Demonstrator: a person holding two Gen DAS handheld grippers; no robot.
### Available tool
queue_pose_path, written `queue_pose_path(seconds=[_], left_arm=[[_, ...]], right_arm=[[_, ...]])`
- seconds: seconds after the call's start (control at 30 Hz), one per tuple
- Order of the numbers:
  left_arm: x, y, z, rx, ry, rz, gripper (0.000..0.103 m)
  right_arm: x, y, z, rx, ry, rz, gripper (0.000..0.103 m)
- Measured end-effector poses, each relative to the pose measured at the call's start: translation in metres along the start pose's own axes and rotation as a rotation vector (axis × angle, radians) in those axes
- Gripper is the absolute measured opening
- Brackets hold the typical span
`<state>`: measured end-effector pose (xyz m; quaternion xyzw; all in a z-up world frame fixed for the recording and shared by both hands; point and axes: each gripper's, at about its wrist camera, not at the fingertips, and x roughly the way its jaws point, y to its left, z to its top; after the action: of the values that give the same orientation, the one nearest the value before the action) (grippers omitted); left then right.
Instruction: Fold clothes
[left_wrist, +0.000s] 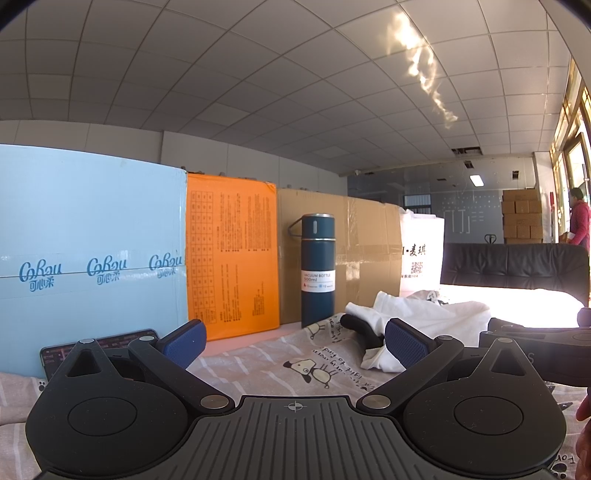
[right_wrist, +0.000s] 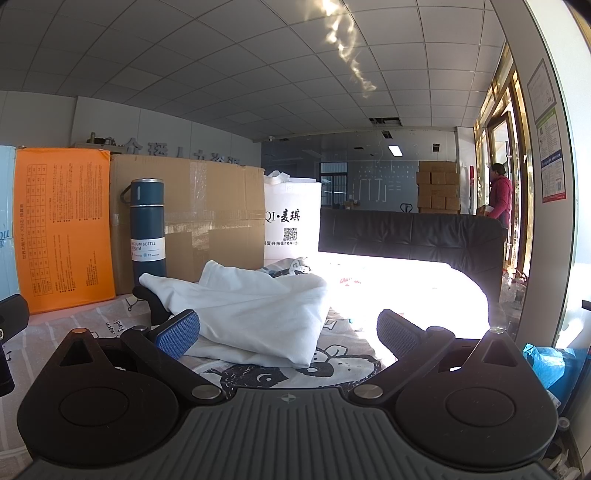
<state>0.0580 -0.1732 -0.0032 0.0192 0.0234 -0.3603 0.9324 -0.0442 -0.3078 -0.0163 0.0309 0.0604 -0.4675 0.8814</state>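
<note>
A crumpled white garment (right_wrist: 255, 314) lies on the cartoon-dog-print cloth (right_wrist: 332, 354) that covers the table; it also shows in the left wrist view (left_wrist: 417, 314). My right gripper (right_wrist: 288, 332) is open and empty, its blue-padded fingers low over the cloth, just in front of the garment's near edge. My left gripper (left_wrist: 295, 341) is open and empty, to the left of the garment, over the printed cloth (left_wrist: 295, 362). A black curved object (left_wrist: 360, 328) lies partly under the garment's left end. The right gripper's body (left_wrist: 535, 343) shows at the right of the left wrist view.
At the table's back stand a blue vacuum bottle (right_wrist: 147, 229), a light-blue carton (left_wrist: 88, 240), an orange carton (left_wrist: 231, 254), a brown cardboard box (right_wrist: 207, 214) and a white bag (right_wrist: 291, 221). A phone (left_wrist: 92, 350) lies at left. A black sofa (right_wrist: 410, 236) stands beyond.
</note>
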Motion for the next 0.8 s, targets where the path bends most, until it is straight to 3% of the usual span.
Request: queue_pose_path(seconds=[0.8], left_arm=[[0.0012, -0.0001, -0.0009, 0.002, -0.001, -0.004, 0.103]], right_arm=[[0.0013, -0.0006, 0.0002, 0.0, 0.012, 0.0, 0.103]])
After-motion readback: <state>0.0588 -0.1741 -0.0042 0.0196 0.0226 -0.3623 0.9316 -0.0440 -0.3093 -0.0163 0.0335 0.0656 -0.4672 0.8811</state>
